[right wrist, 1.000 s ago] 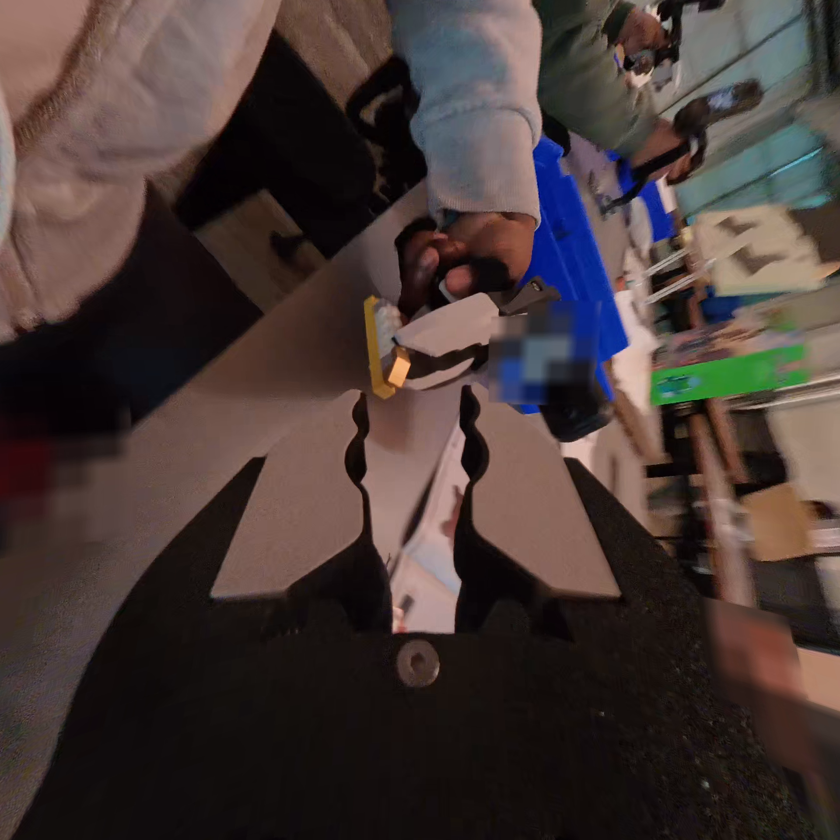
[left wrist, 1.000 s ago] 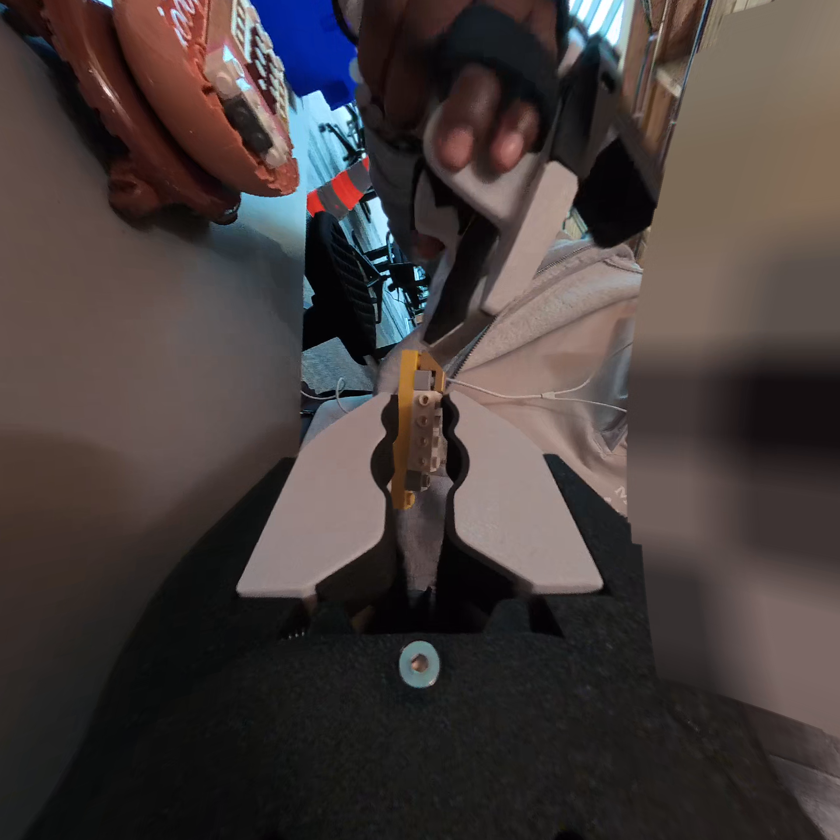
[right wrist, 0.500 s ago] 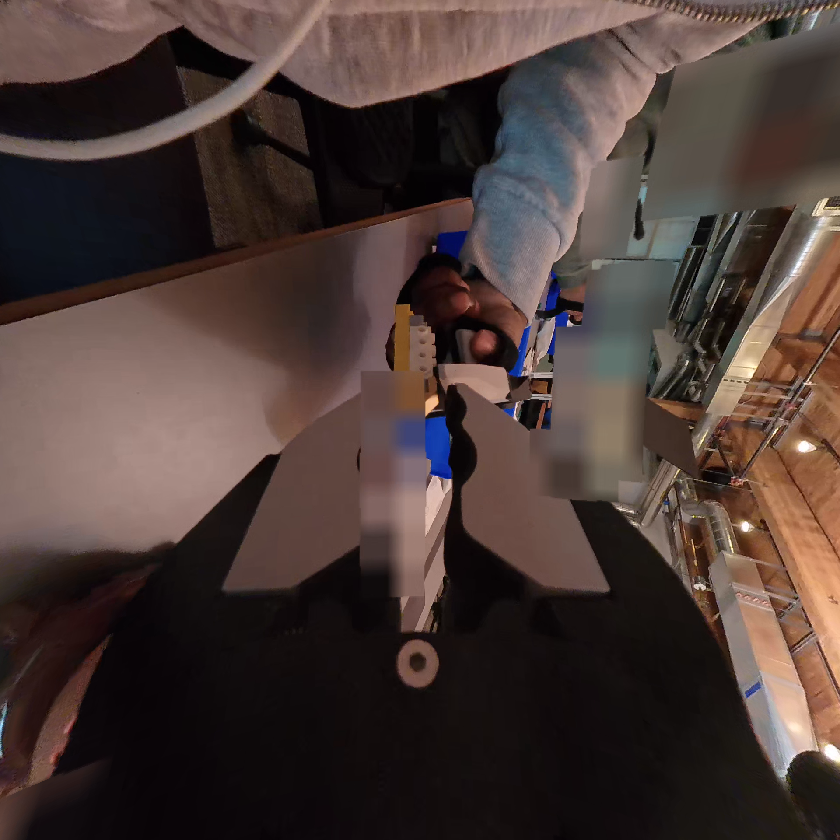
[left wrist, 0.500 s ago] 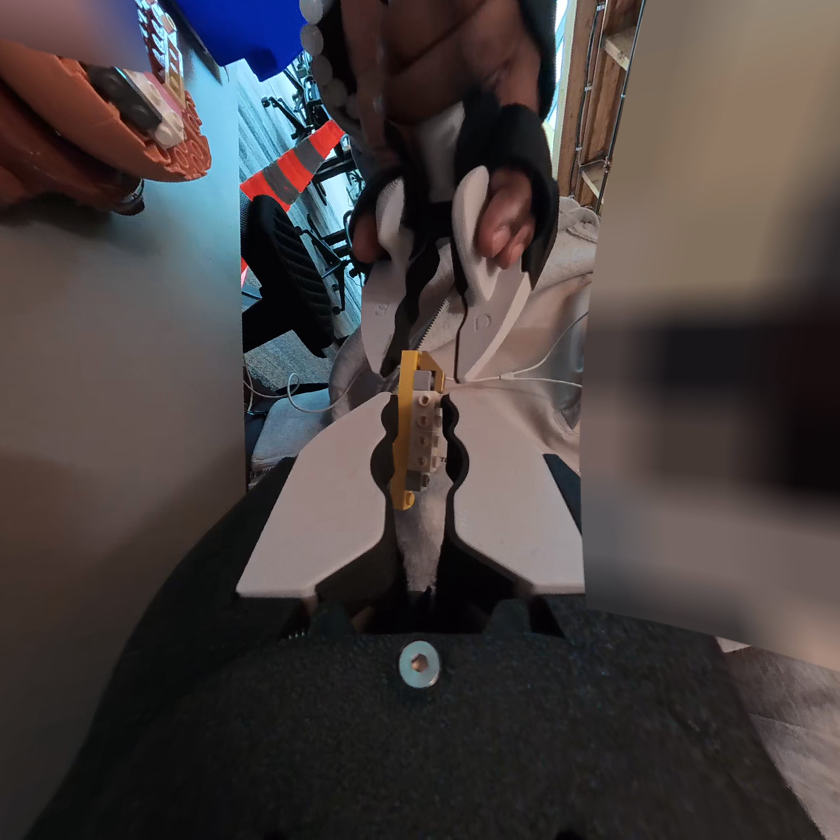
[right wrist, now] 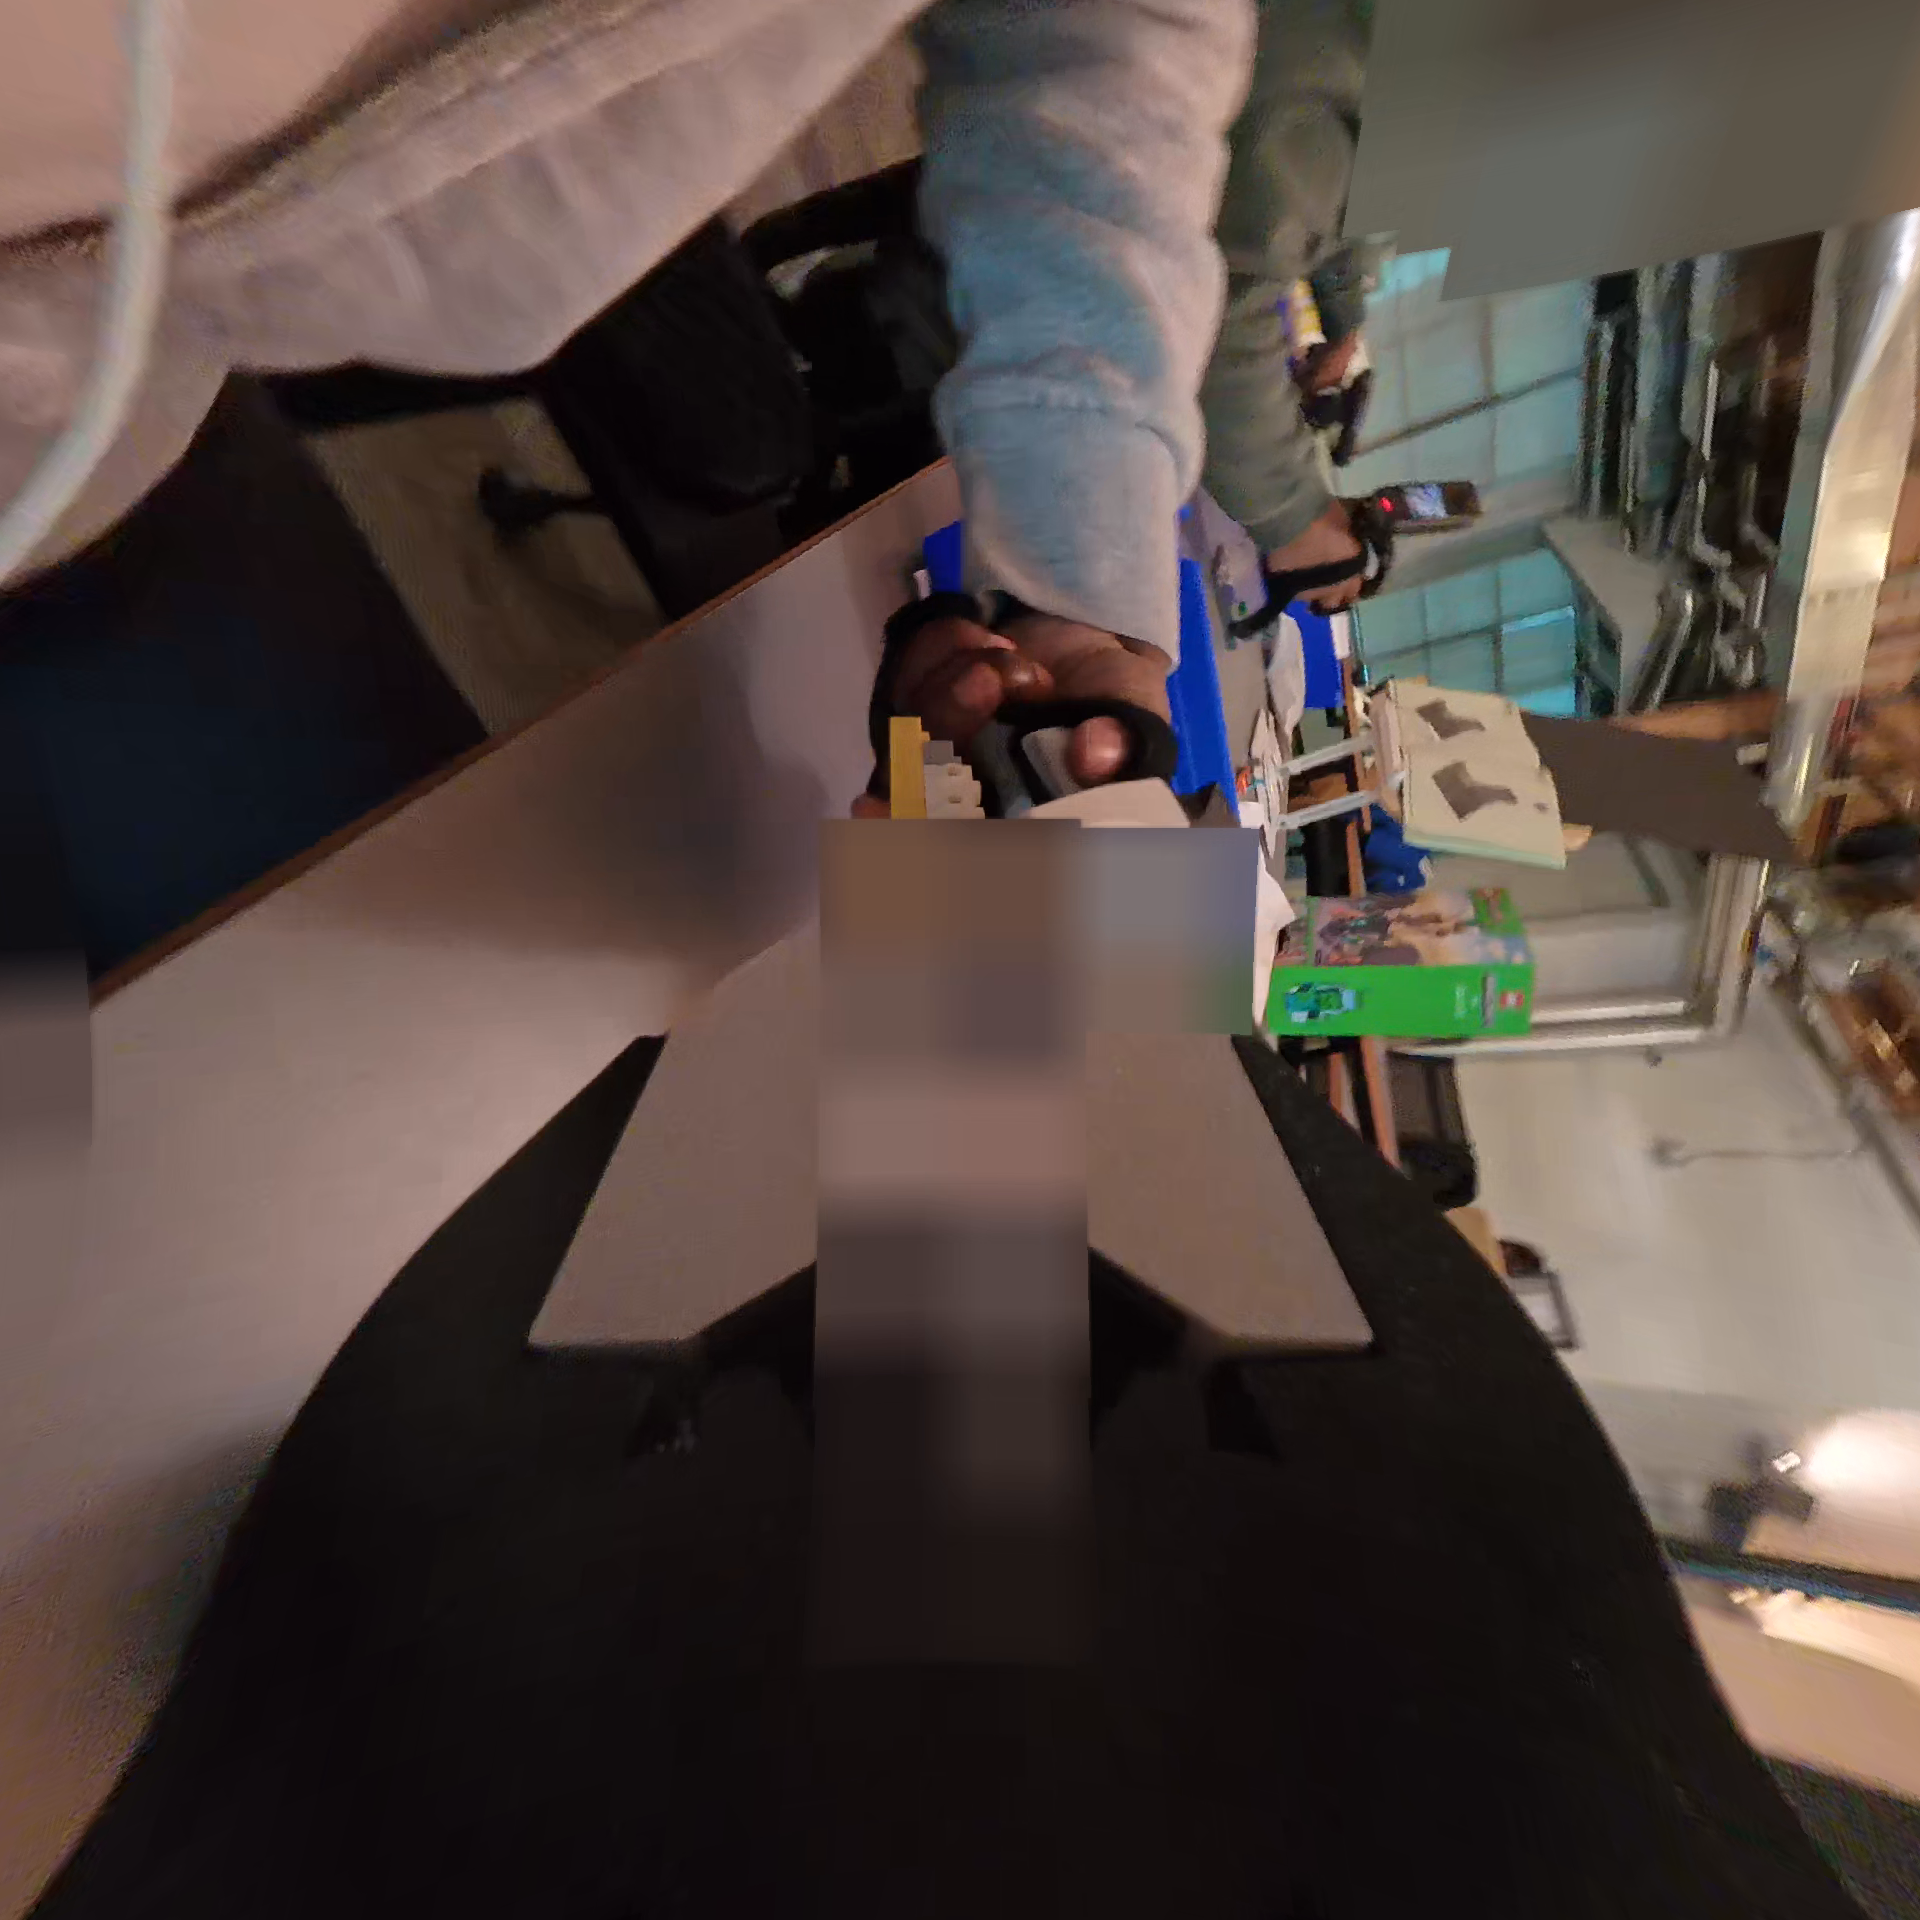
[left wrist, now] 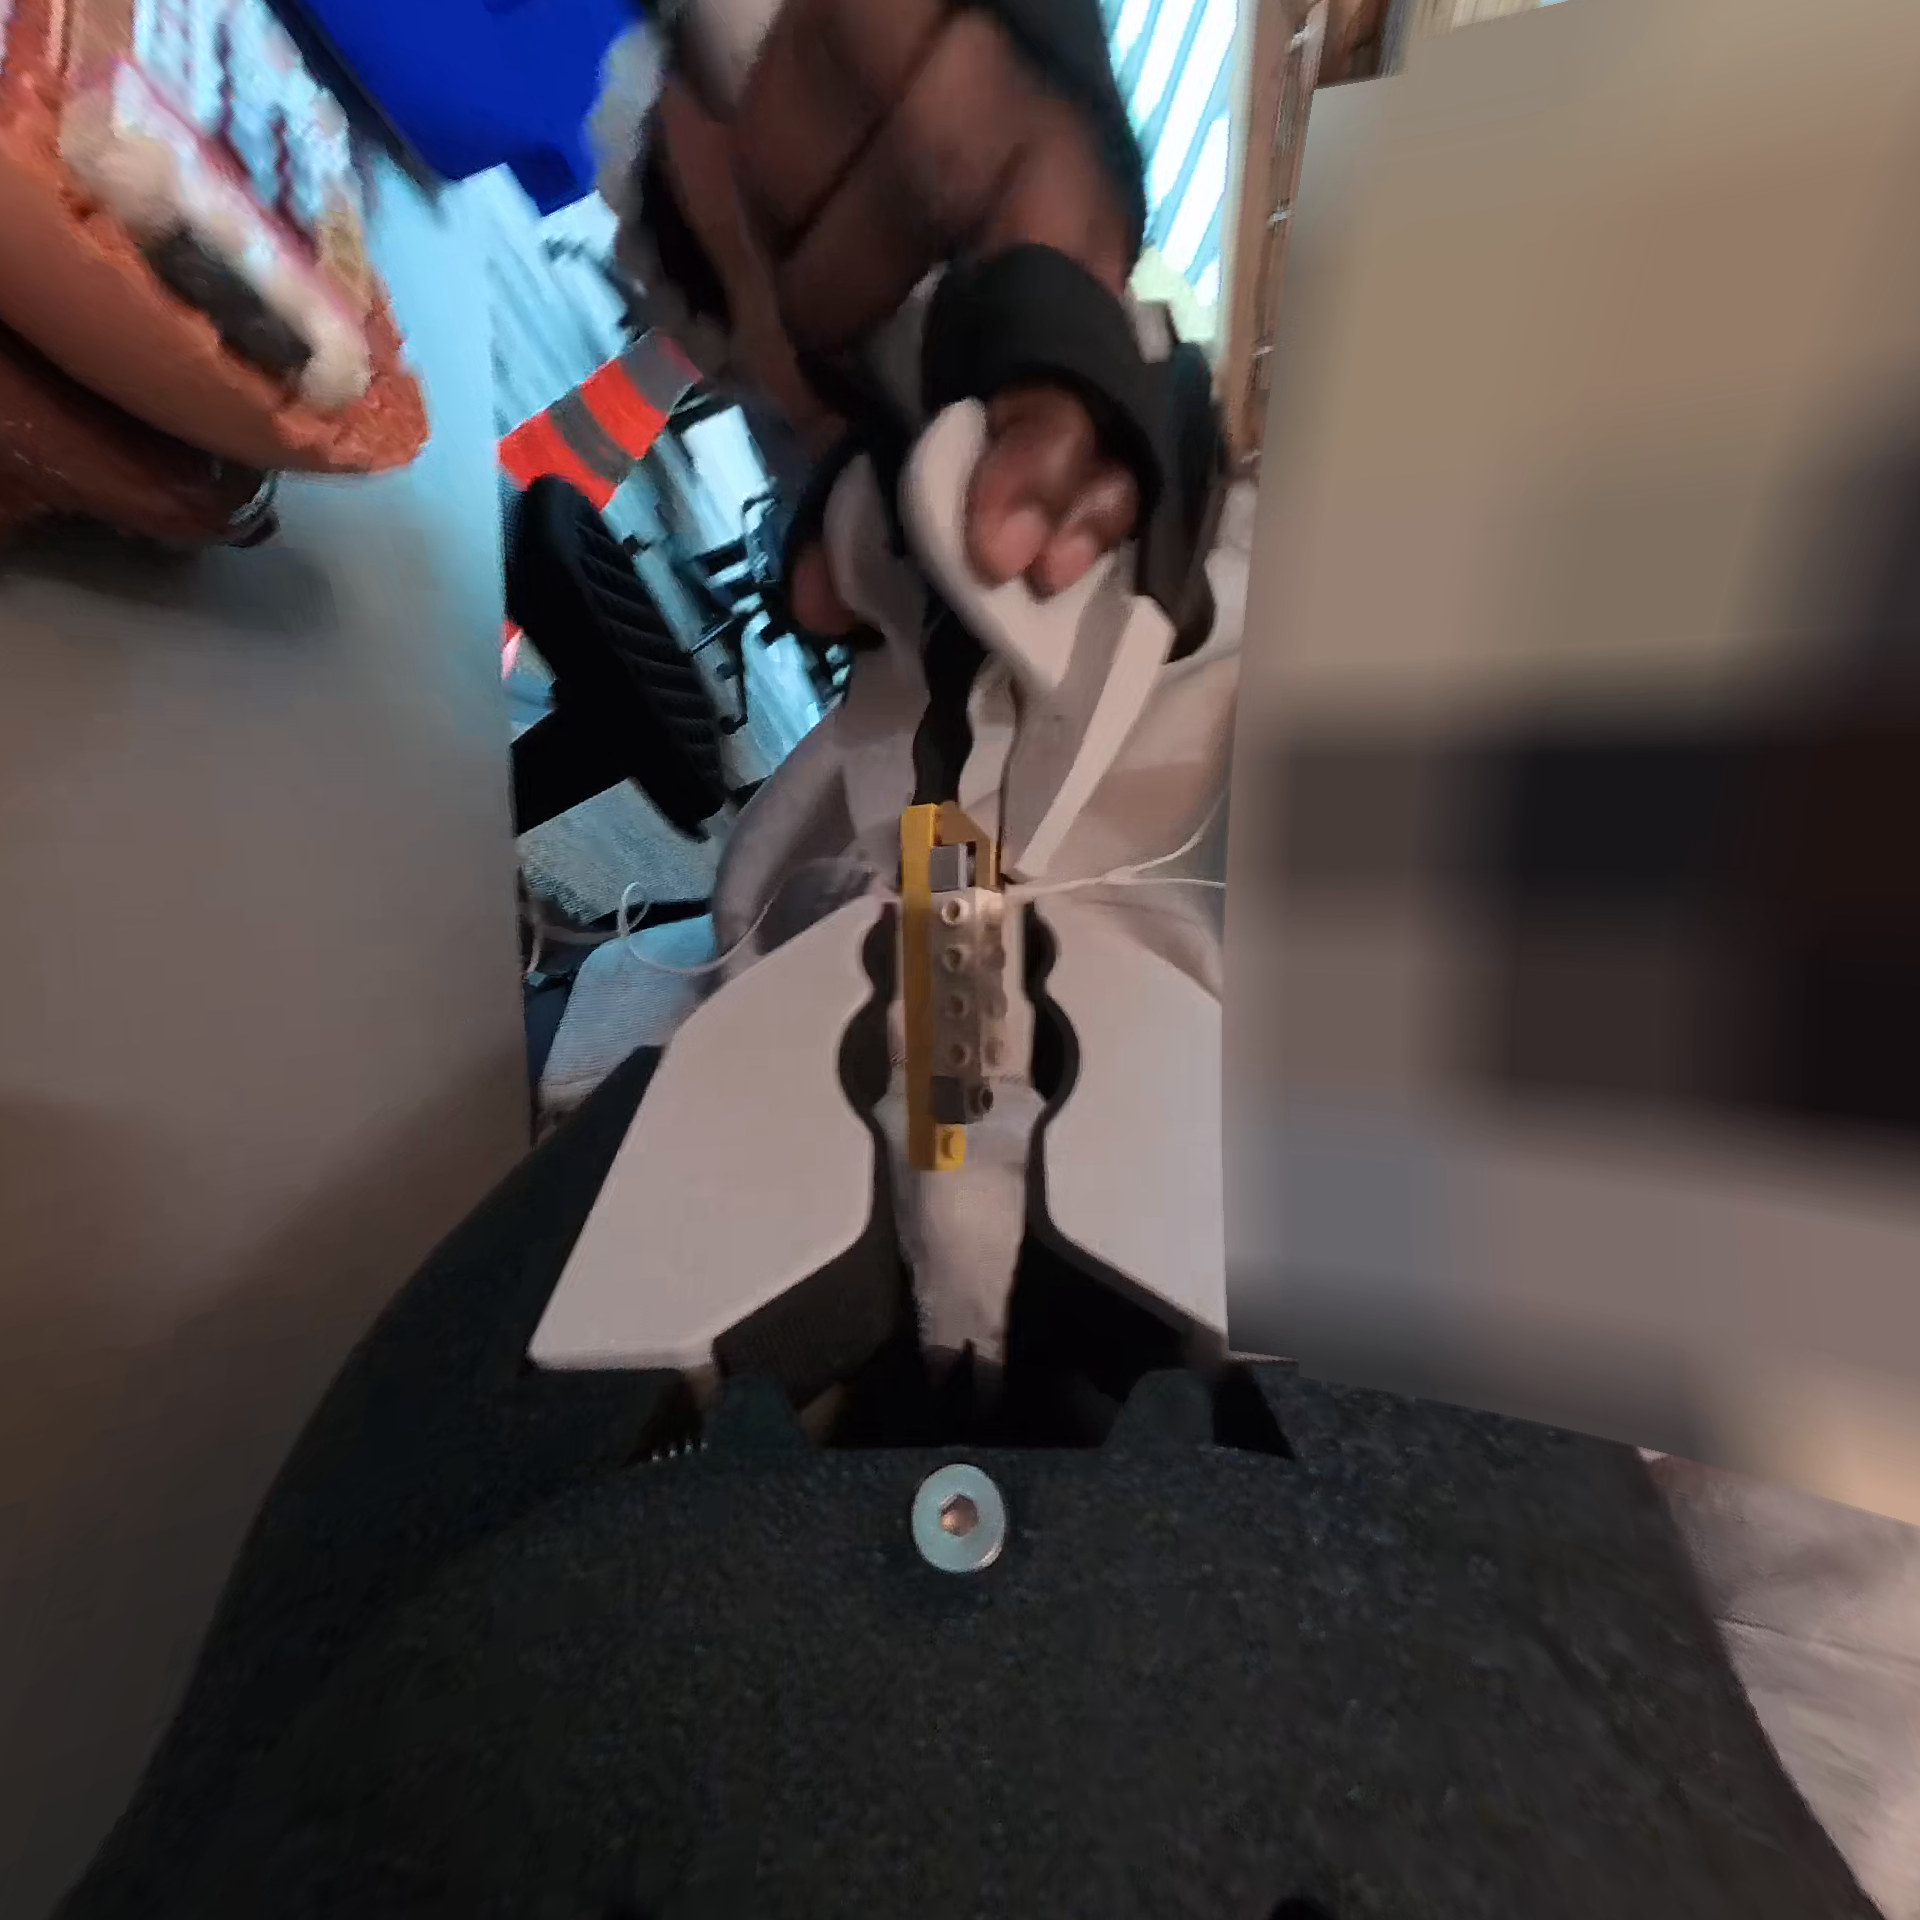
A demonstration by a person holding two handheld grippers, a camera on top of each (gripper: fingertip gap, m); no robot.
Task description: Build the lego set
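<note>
Left claw (left wrist: pixel 951 925) clamps the yellow-grey lego piece (left wrist: pixel 951 987) — right claw's (left wrist: pixel 961 800) tips nearly touching it.

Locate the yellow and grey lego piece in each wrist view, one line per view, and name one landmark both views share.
Left wrist view: the yellow and grey lego piece stands upright at centre, clamped in the left gripper.
Right wrist view: it sits just above centre, its lower part hidden behind a blur patch.
Shared landmark: the grey hoodie, behind the piece in the left view, its sleeve above the piece in the right.
</note>
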